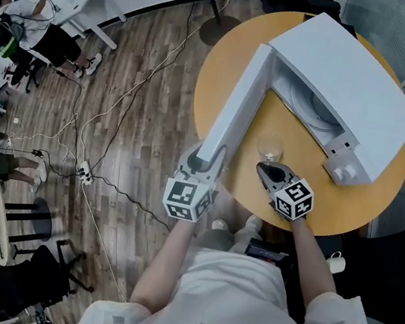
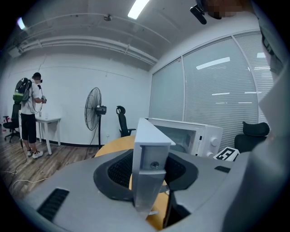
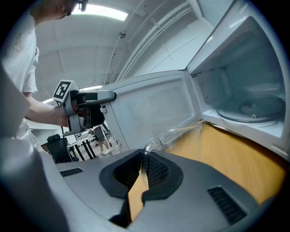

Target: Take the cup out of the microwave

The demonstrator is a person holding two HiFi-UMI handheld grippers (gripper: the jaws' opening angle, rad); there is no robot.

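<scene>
On the round wooden surface (image 1: 236, 55) in the head view stands a white microwave (image 1: 361, 84) with its door (image 1: 236, 101) swung wide; the left claw (image 1: 204, 161) is at the door's free end; the right claw (image 1: 266, 172) holds a clear glass cup (image 1: 270, 147) outside the oven, over the surface in front of the opening; whether the cup touches the wood I cannot tell.

In the left gripper view the claw (image 2: 147, 176) pinches the door's edge (image 2: 147, 154), the pads pressed on both its faces.

In the right gripper view the claw (image 3: 144, 170) is pressed together on the cup's handle (image 3: 147, 149); the cup's body (image 3: 176, 133) lies just beyond, beside the open door (image 3: 149, 108) and before the glass turntable (image 3: 249, 111).
</scene>
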